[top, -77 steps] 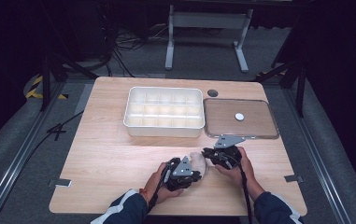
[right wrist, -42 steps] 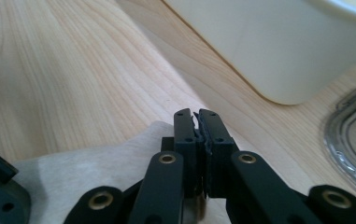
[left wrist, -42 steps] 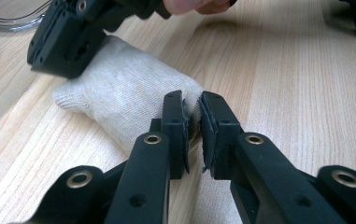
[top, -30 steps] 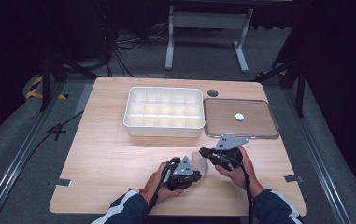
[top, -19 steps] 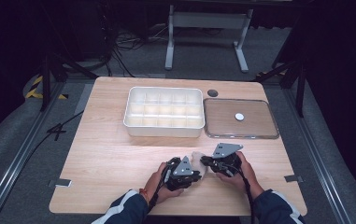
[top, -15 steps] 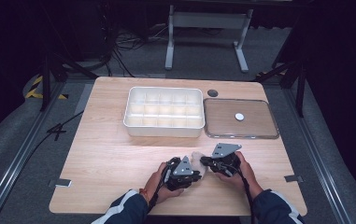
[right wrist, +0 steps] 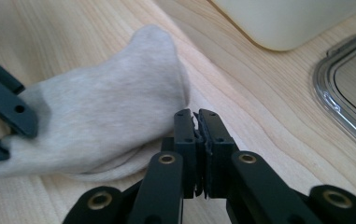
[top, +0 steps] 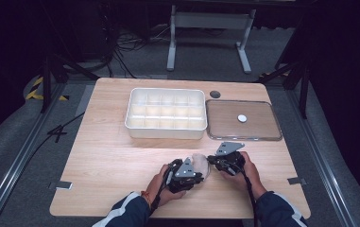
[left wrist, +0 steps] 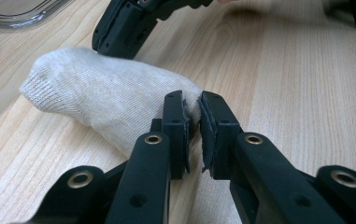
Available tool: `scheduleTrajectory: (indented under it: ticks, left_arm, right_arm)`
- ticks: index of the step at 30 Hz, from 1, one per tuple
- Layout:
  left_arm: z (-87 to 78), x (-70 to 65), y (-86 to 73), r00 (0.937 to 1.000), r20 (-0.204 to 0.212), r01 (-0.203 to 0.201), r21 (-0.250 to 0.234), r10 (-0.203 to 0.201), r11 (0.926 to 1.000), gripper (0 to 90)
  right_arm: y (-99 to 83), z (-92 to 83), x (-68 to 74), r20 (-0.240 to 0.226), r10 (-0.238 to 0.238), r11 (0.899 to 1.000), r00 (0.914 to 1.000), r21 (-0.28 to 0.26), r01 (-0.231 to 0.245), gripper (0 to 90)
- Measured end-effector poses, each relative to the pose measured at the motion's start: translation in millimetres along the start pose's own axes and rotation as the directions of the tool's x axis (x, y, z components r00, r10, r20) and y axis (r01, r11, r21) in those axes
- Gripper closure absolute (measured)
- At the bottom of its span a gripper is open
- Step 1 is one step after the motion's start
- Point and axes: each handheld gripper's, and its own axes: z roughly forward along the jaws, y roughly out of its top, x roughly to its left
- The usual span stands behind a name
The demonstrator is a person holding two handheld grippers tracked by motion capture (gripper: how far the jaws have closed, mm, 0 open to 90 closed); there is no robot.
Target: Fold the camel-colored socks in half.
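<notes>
On the table (top: 111, 165), one sock (left wrist: 105, 100), two tongs.

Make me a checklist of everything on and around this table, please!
Surface: wooden table, bare around the work.
Job's things: pale knitted sock lying near the front edge.
Clutter: white compartment tray; clear lid flat beside it, with a small white disc on it.
Grippers: left gripper shut on the sock's edge; right gripper shut at the sock's other end, holding nothing that can be seen.
Cables: loose cables on the floor behind the table.
Surroundings: dark room, grey floor, metal stand behind.
</notes>
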Motion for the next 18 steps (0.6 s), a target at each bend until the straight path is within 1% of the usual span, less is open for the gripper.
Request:
scheduleTrajectory:
  ticks: [2,3,6,7,8,9,10,11,13,15,17,18]
  left_arm:
    - [-0.1,0.0,0.1,1.0,0.0,-0.001,0.002,0.001,1.0,80.8]
    - [-0.1,0.0,0.1,1.0,0.001,0.001,0.002,-0.001,1.0,80.8]
    - [-0.1,0.1,0.1,1.0,0.001,0.0,0.002,0.0,1.0,80.8]
    - [0.0,0.5,0.2,1.0,0.001,-0.004,0.0,0.004,1.0,80.8]
    - [-0.2,0.5,0.2,1.0,0.002,0.0,0.004,0.0,1.0,80.8]
    - [0.1,0.5,0.1,1.0,0.005,0.004,-0.001,-0.004,1.0,80.8]
    - [0.1,0.4,0.1,1.0,0.005,0.005,-0.001,-0.005,1.0,80.8]
    - [0.1,0.4,0.1,1.0,0.005,0.005,-0.001,-0.005,1.0,80.8]
    - [0.1,0.3,0.1,1.0,0.004,0.005,-0.001,-0.005,1.0,80.8]
    - [0.1,0.5,0.1,1.0,0.005,0.005,0.0,-0.005,1.0,80.8]
    - [0.1,0.7,0.0,1.0,0.004,0.009,-0.001,-0.009,1.0,80.9]
    - [0.1,0.8,0.1,0.9999,0.004,0.01,-0.001,-0.01,1.0,80.9]
  right_arm:
    - [-0.9,-1.9,-2.8,0.004,0.009,1.0,1.0,-0.007,-0.009,85.9]
    - [-0.2,-4.6,-3.4,0.003,0.02,1.0,0.9998,-0.021,-0.02,85.8]
    - [3.4,-11.6,-2.5,0.0,0.019,0.998,0.9998,-0.066,-0.019,83.8]
    - [5.7,-15.1,-1.0,-0.004,0.019,0.995,0.9998,-0.093,-0.019,83.2]
    - [7.5,-17.5,0.5,-0.022,0.018,0.992,0.9996,-0.124,-0.02,82.1]
    - [9.2,-19.0,2.5,-0.041,0.014,0.988,0.999,-0.15,-0.02,81.9]
    - [11.6,-18.9,5.1,-0.053,0.002,0.986,0.9986,-0.168,-0.011,82.6]
    - [11.6,-18.9,5.1,-0.053,0.002,0.986,0.9986,-0.168,-0.011,82.6]
    - [16.1,-15.1,11.0,-0.08,-0.022,0.982,0.9965,-0.187,0.007,87.0]
    - [20.8,-7.4,17.8,-0.099,-0.057,0.984,0.9935,-0.174,0.04,88.7]
    - [23.2,2.7,21.6,-0.109,-0.071,0.988,0.9915,-0.145,0.055,89.3]
    - [23.1,5.7,21.9,-0.105,-0.07,0.989,0.9919,-0.133,0.056,89.4]
